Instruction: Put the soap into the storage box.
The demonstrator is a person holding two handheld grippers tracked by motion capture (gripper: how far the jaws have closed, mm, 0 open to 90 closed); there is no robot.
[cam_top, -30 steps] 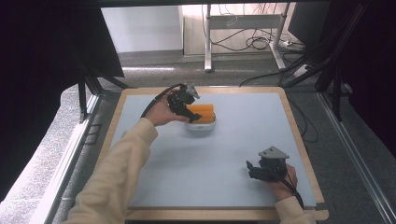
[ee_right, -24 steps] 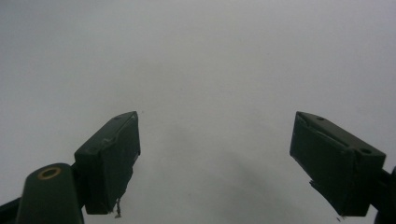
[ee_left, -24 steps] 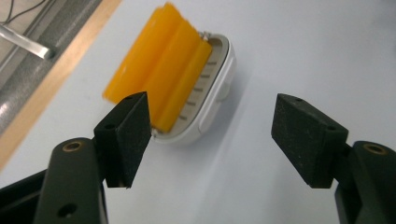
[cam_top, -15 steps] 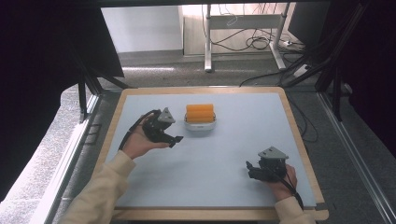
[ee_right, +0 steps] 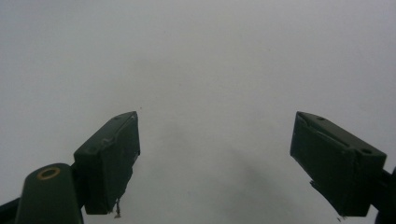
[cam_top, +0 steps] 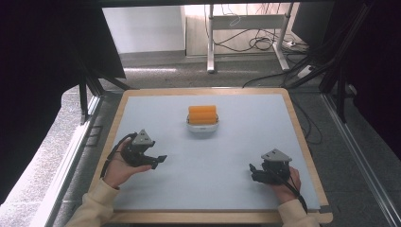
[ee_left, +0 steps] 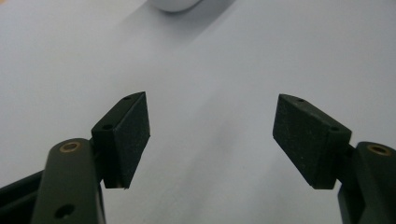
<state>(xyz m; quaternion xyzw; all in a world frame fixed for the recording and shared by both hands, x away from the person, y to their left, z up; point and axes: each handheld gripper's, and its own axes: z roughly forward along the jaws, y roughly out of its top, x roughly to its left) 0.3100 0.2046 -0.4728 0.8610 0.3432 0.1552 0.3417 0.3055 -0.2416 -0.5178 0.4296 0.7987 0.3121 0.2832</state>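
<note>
An orange block (cam_top: 202, 113) lies in a small white bowl (cam_top: 203, 127) at the middle back of the pale blue table top (cam_top: 208, 161). My left gripper (cam_top: 161, 160) rests low at the front left, well short of the bowl, and it is open with nothing between its pads (ee_left: 128, 135). The bowl's white rim (ee_left: 175, 4) shows at the top edge of the left gripper view. At the front right my right gripper (cam_top: 252, 172) is open too, its pads (ee_right: 112, 158) wide apart over bare table.
A wooden rim (cam_top: 302, 137) frames the table top. Beyond the far edge stand a metal desk frame (cam_top: 246, 28) and loose cables (cam_top: 265, 45) on the floor. Dark rails (cam_top: 90, 94) run along both sides.
My left gripper has let go of the orange block at the bowl and drawn back toward the front left, open. The right gripper has stayed where it was.
</note>
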